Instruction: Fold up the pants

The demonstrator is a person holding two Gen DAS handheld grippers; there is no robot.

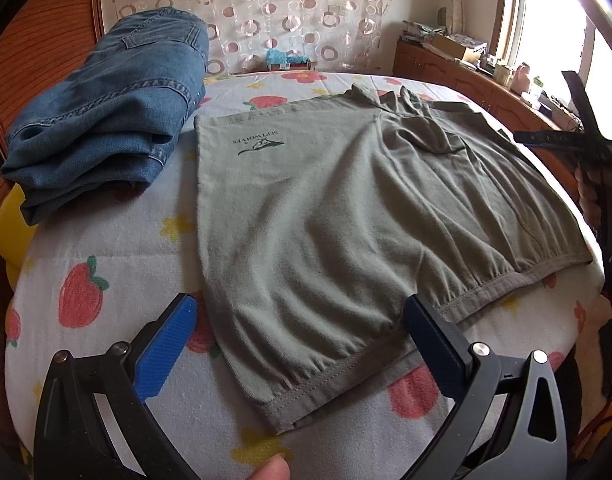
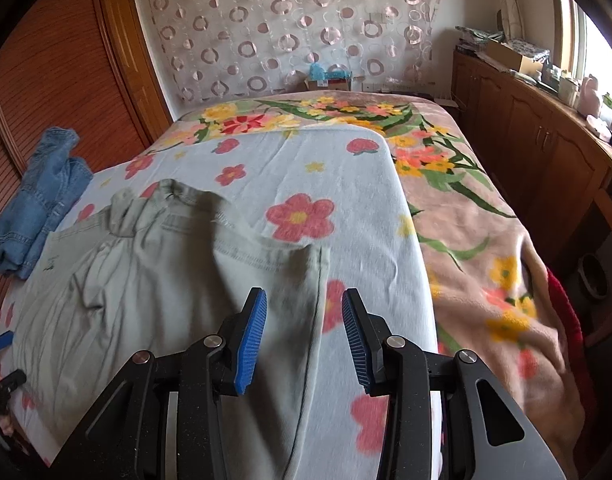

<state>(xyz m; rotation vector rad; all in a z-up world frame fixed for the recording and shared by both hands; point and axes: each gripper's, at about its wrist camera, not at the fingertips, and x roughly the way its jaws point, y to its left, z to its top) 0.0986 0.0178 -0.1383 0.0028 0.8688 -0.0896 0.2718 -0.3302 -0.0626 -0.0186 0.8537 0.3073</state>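
Observation:
Grey-green pants [image 1: 326, 208] lie folded flat on the flowered sheet, with a dark green logo near their left edge. In the right wrist view the pants [image 2: 145, 280] spread from the middle to the left. My left gripper [image 1: 297, 312] is wide open over the pants' near hem, empty. My right gripper [image 2: 303, 308] is open just above the pants' right edge, with nothing between its blue pads [image 2: 251, 332]. The right gripper also shows at the right edge of the left wrist view [image 1: 578, 136].
Folded blue jeans [image 1: 105, 112] lie at the bed's left side, also in the right wrist view [image 2: 37, 204]. The white flowered sheet [image 2: 326, 168] covers a pink flowered blanket [image 2: 486, 248]. Wooden cabinets [image 2: 546, 152] line the right wall. A wooden wardrobe [image 2: 45, 80] stands left.

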